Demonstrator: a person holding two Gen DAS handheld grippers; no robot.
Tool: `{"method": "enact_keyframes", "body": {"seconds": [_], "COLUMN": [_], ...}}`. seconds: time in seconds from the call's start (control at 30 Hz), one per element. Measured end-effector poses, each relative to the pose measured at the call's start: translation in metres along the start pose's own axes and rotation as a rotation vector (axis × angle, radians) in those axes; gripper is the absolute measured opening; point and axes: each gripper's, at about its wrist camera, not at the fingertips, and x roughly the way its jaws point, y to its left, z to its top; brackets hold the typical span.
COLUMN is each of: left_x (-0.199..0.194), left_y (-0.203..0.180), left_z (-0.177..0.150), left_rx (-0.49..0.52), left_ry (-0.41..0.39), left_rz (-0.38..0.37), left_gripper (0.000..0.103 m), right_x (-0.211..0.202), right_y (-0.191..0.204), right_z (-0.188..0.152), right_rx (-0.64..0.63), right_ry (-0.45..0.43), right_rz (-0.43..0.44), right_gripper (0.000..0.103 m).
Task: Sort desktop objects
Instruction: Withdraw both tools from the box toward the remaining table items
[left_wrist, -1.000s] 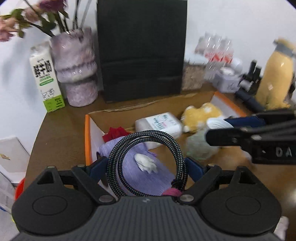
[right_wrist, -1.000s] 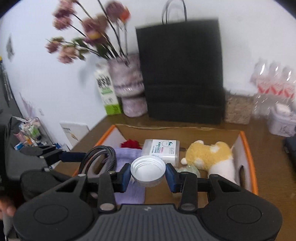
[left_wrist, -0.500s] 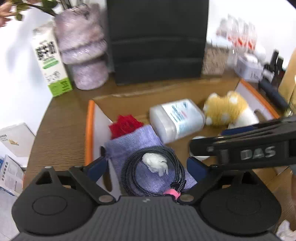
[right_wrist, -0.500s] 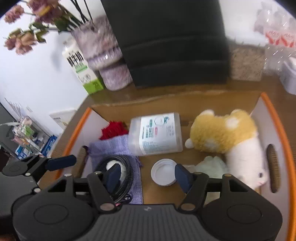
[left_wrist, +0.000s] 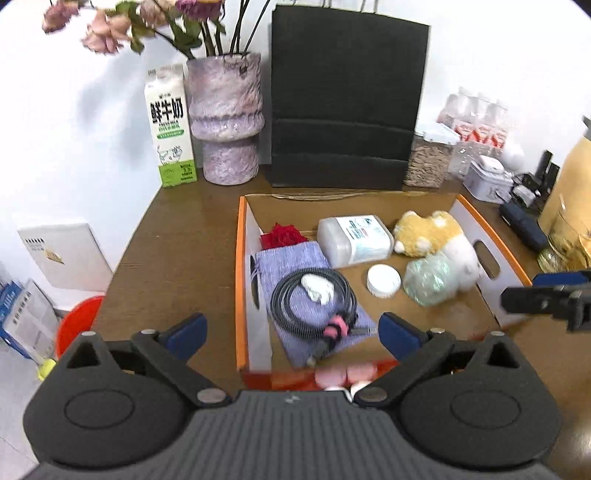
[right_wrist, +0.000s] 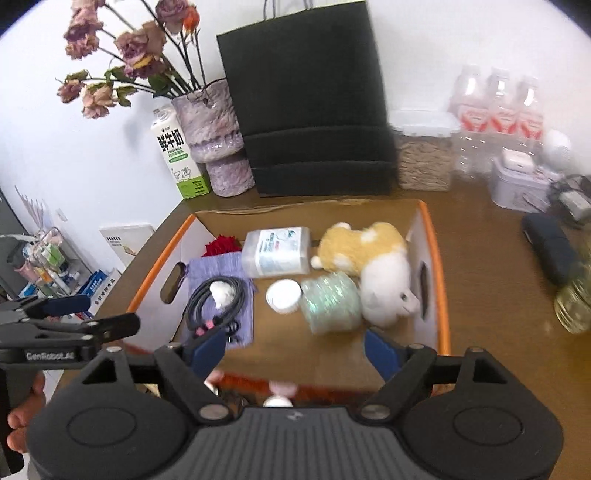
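Note:
An orange-rimmed cardboard box (left_wrist: 241, 258) sits on the brown desk. In it a coiled black cable (left_wrist: 314, 306) lies on a purple pouch (left_wrist: 291, 258). A white lid (left_wrist: 383, 280) rests on the box floor beside a pale green bundle (left_wrist: 428, 280). My left gripper (left_wrist: 291, 332) hovers over the box's near left edge, its jaws still opening, nothing between them. My right gripper (right_wrist: 293, 350) hangs above the near edge, jaws opening and empty, back from the lid (right_wrist: 283, 295) and cable (right_wrist: 218, 299).
Also in the box are a wipes tub (left_wrist: 354, 240), a yellow-and-white plush toy (left_wrist: 432, 232) and a red flower (left_wrist: 282, 236). Behind stand a black paper bag (left_wrist: 347, 103), a vase (left_wrist: 225, 118) and a milk carton (left_wrist: 170, 125). Bottles (right_wrist: 495, 110), a tin (right_wrist: 517, 184) and a dark case (right_wrist: 550, 247) fill the right side.
The left gripper let the cable down onto the pouch and the right gripper let the lid down on the box floor. Both opened wide and drew back and up from the box.

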Motion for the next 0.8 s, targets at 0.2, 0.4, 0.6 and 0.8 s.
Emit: {"method": "enact_keyframes", "body": {"seconds": [0.2, 0.4, 0.6, 0.8], "left_x": [-0.050, -0.100, -0.126, -0.143], "left_y": [-0.005, -0.021, -0.030, -0.035], "left_z": [-0.026, -0.096, -0.167, -0.218], "left_rx": [-0.010, 0.039, 0.017, 0.014], "left_ry": [-0.070, -0.143, -0.153, -0.188], "left_rz": [0.026, -0.047, -0.293, -0.245], "left_gripper": [0.102, 0.103, 0.103, 0.103], "right_x": [-0.047, -0.089, -0.109, -0.127], "right_y": [-0.013, -0.026, -0.015, 0.010], "right_z": [-0.029, -0.090, -0.171, -0.238], "right_rx": [0.021, 0.047, 0.032, -0.048], "right_ry": [-0.070, -0.154, -0.158, -0.204], "right_rz": [-0.019, -0.043, 0.014, 0.002], "right_gripper": [0.082, 0.087, 0.090, 0.090]}}
